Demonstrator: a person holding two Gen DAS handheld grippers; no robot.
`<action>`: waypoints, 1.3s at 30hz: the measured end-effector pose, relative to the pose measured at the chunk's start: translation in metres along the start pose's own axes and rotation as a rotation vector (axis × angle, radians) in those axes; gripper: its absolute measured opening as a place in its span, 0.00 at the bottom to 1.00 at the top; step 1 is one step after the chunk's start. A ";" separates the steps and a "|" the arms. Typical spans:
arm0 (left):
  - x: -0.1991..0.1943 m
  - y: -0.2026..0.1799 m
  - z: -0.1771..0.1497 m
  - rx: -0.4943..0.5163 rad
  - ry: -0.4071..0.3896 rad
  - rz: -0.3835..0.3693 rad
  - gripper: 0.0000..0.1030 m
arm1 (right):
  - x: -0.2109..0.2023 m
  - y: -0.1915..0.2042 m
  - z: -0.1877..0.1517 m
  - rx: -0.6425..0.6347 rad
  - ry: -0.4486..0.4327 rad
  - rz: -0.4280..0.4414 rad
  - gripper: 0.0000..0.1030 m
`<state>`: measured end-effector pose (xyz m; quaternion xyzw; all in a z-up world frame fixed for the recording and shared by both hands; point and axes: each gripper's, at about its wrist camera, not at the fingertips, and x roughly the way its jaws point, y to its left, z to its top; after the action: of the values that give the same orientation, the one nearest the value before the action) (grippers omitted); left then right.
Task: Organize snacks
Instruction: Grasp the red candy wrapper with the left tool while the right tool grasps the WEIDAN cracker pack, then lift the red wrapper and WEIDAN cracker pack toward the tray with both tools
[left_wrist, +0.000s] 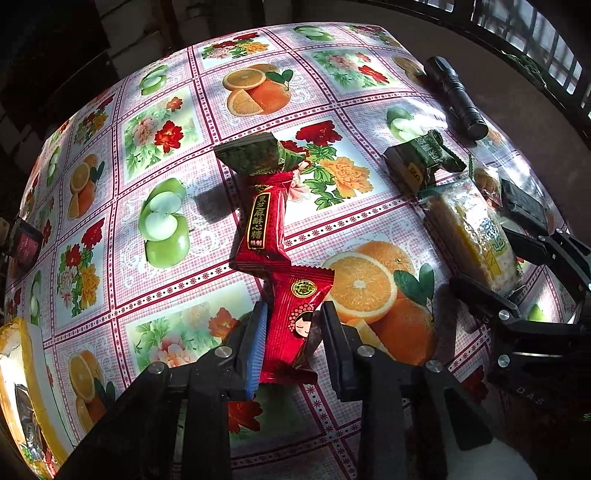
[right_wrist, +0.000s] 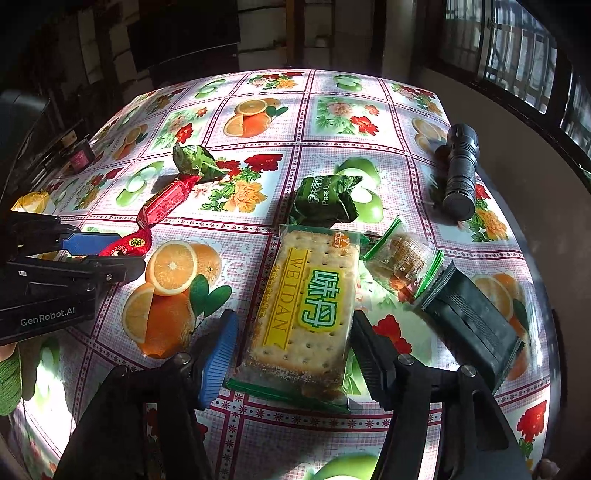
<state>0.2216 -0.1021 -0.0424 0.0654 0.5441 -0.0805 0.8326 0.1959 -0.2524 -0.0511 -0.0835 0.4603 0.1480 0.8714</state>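
Red shiny candy packet (left_wrist: 286, 325) is pinched in the left claw (left_wrist: 291, 343). Right claw (right_wrist: 291, 354) gapes around the clear-wrapped cracker pack (right_wrist: 306, 306), not squeezing. Other snacks at two o'clock wait unsorted.

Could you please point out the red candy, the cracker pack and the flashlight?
Red candy (left_wrist: 264, 225), left wrist view, wrapper middle.
Cracker pack (right_wrist: 306, 306), right wrist view, label middle.
Flashlight (right_wrist: 460, 173), right wrist view, barrel.

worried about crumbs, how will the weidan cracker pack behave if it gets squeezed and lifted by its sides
The WEIDAN cracker pack looks flat and fairly stiff, so it should lift level. The crackers inside are probably brittle; hard squeezing may crack them. Its glossy clear wrapper may slip between the right gripper fingers.
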 end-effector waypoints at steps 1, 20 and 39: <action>0.000 -0.001 0.000 0.002 -0.004 -0.002 0.27 | 0.001 0.001 0.001 -0.002 -0.002 0.000 0.65; 0.001 -0.005 0.003 0.040 -0.033 -0.041 0.24 | -0.002 0.004 0.001 0.002 -0.006 0.053 0.60; -0.024 0.028 -0.038 -0.107 -0.041 -0.123 0.16 | -0.035 0.004 -0.015 0.198 -0.100 0.326 0.48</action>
<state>0.1839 -0.0656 -0.0351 -0.0142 0.5335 -0.1035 0.8393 0.1644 -0.2586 -0.0304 0.0858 0.4363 0.2448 0.8616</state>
